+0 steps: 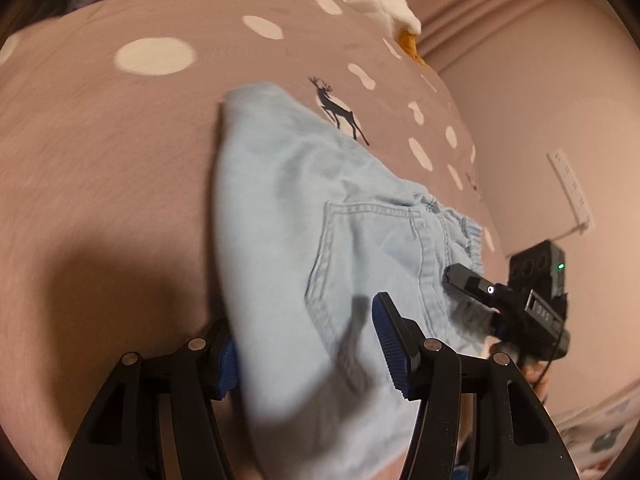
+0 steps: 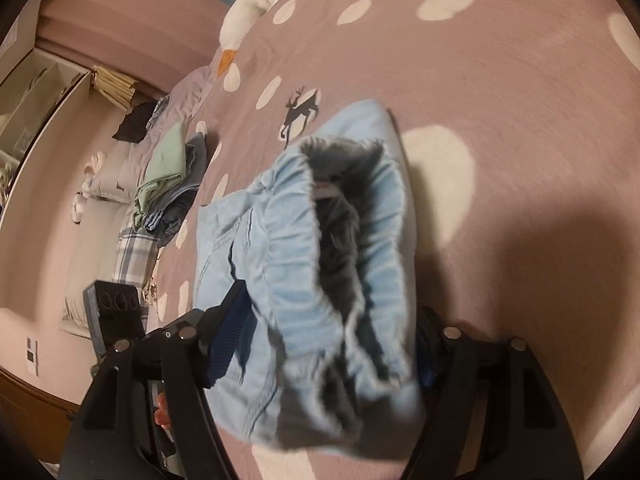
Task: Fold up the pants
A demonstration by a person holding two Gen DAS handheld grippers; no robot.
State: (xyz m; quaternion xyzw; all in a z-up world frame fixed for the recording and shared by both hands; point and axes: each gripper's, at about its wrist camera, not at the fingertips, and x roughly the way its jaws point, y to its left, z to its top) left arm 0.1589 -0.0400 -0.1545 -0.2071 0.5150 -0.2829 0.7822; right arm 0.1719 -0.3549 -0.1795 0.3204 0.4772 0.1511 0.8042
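Note:
Light blue denim pants lie folded into a thick bundle on the pink dotted bed cover, back pocket up. My left gripper stands open astride the near end; its right pad hovers clear of the cloth. In the right wrist view the gathered elastic waistband of the pants faces the camera, showing the dark grey lining. My right gripper is open around that waistband, with the left pad beside the cloth and the other finger mostly hidden behind it. The right gripper's tip shows by the waistband.
A white stuffed goose lies at the bed's far end. A stack of folded clothes sits near the bed's edge, with a plaid pillow beyond it. A wall with a power strip runs along the bed.

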